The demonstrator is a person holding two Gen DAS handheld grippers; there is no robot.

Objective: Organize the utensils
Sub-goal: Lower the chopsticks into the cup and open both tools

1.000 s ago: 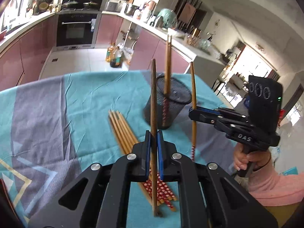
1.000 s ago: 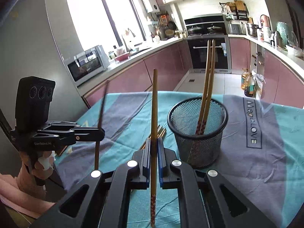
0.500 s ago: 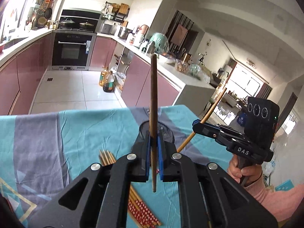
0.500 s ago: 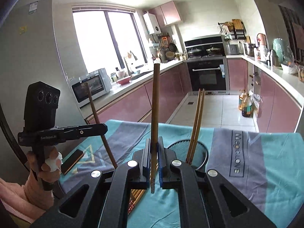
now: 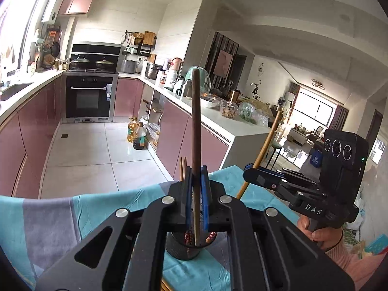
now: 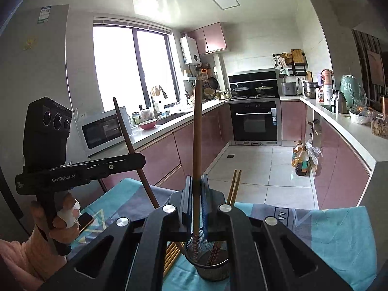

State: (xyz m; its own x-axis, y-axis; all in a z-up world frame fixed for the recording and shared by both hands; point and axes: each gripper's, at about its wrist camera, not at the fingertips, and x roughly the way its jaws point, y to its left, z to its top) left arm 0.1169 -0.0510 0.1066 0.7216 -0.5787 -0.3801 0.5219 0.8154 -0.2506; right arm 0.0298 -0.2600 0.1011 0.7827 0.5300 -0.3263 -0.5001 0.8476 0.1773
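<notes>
Home kitchen: oven [image 5: 89, 99], pink cabinets [image 6: 191, 150].

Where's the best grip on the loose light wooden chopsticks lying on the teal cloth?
Probably the bare wooden shaft of one loose chopstick, from straight above, jaws straddling it across its length. They lie flat, packed side by side beside the black mesh cup, so a side approach has no gap.

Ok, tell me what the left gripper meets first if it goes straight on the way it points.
Probably nothing close: the left gripper points level over the mesh cup and cloth edge toward open kitchen floor. Depth is uncertain.
</notes>
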